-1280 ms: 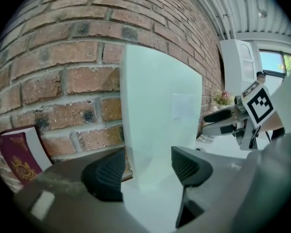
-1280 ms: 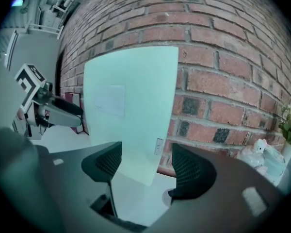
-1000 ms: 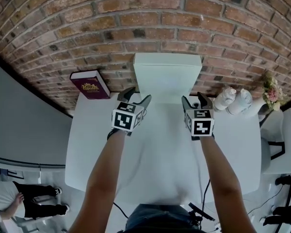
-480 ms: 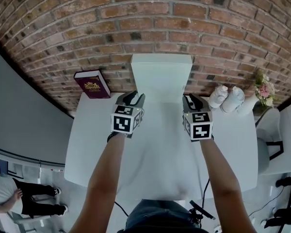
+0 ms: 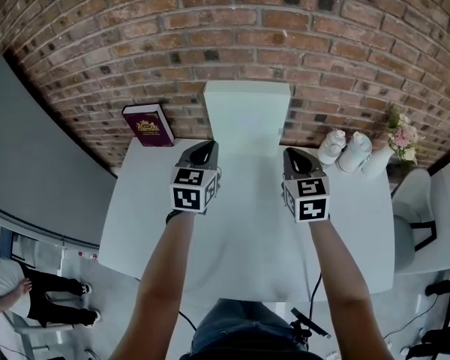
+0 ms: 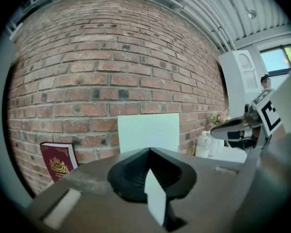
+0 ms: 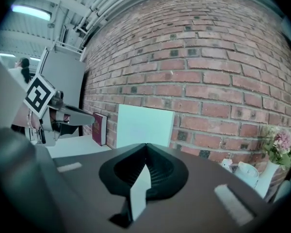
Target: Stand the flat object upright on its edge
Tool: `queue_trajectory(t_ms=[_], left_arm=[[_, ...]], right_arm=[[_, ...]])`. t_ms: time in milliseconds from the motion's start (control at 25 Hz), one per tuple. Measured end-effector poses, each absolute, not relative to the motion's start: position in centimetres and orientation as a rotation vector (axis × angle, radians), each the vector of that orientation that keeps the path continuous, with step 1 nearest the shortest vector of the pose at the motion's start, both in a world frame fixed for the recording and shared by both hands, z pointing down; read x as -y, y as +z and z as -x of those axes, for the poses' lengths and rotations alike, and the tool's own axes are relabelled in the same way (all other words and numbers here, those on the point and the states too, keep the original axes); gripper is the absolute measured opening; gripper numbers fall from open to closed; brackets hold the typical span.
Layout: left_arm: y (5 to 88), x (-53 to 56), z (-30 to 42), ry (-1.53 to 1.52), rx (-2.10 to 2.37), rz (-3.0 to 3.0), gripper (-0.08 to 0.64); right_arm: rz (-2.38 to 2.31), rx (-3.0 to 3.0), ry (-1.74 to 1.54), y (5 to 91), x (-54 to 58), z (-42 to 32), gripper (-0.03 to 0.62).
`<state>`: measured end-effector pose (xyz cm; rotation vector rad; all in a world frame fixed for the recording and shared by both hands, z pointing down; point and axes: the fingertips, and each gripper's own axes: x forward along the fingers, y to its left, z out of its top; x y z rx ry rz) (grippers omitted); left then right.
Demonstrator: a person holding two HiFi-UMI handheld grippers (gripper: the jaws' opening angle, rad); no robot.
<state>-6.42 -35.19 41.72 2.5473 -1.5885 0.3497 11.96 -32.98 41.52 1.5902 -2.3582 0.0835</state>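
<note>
Head view shows the two grippers over the white table [image 5: 135, 223], side by side and apart from each other. The left gripper [image 5: 202, 150] has its jaws pressed together; they have just been closing, and the left gripper view shows nothing between them. The right gripper [image 5: 294, 156] also has its jaws pressed together after closing, with nothing caught in them.

The flat object [image 5: 247, 115], a pale board, stands upright on its edge at the far side of the table, against the brick wall [image 5: 345, 43]. Neither gripper touches it. To its left a dark red book [image 5: 151, 124] stands by the wall. To its right are white bottles [image 5: 345, 150] and small flowers [image 5: 401, 135].
</note>
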Motion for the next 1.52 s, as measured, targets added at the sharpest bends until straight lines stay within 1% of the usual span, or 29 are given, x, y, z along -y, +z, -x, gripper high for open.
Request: queue_trajectory(t_ms=[440, 800, 1520], left_arm=[[37.7, 29.8, 6.2, 0.298, 1.675, -2.589, 0.0], [34.5, 27.4, 6.3, 0.213, 1.708, -2.618, 0.0], [28.9, 22.8, 7.2, 0.175, 1.666, -2.752, 0.0]], right_arm=[[-1.562, 2.466, 0.02, 37.6, 28.1, -12.2, 0.002], [-1.574, 2.511, -0.027, 34.2, 25.2, -12.6, 0.002], [-1.662, 2.567, -0.031, 28.8, 20.7, -10.0, 0.0]])
